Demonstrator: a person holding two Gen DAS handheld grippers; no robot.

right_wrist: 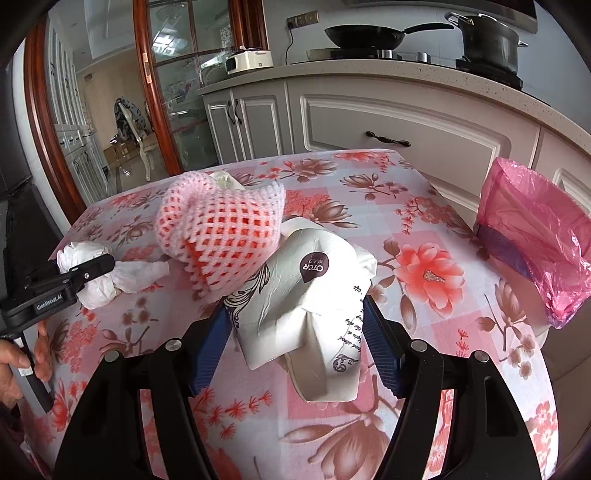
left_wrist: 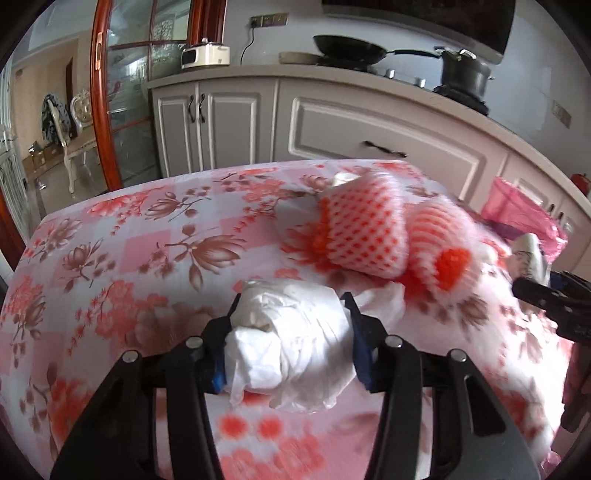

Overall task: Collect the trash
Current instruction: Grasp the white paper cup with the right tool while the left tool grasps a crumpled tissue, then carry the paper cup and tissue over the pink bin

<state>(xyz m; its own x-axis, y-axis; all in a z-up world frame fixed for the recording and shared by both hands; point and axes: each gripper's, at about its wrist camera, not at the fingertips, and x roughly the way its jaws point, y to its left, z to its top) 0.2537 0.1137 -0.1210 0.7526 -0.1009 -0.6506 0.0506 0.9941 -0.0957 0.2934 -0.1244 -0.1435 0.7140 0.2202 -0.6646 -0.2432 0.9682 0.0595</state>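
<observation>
The left tool is clamped on a tissue wad over the table. The right tool grips a paper cup; a foam net lies just beyond it, and a pink bag to its right.

A black pan and a pot sat on the stove, a white appliance beside them.

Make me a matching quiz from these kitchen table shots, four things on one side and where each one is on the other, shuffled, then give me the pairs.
Things:
1. crumpled white tissue
2. crushed paper cup
3. pink trash bag
4. black wok

Places:
A. on the stove
B. between the right gripper pads
C. at the table's right edge
D. between the left gripper pads

Pairs: 1-D, 2-B, 3-C, 4-A
</observation>
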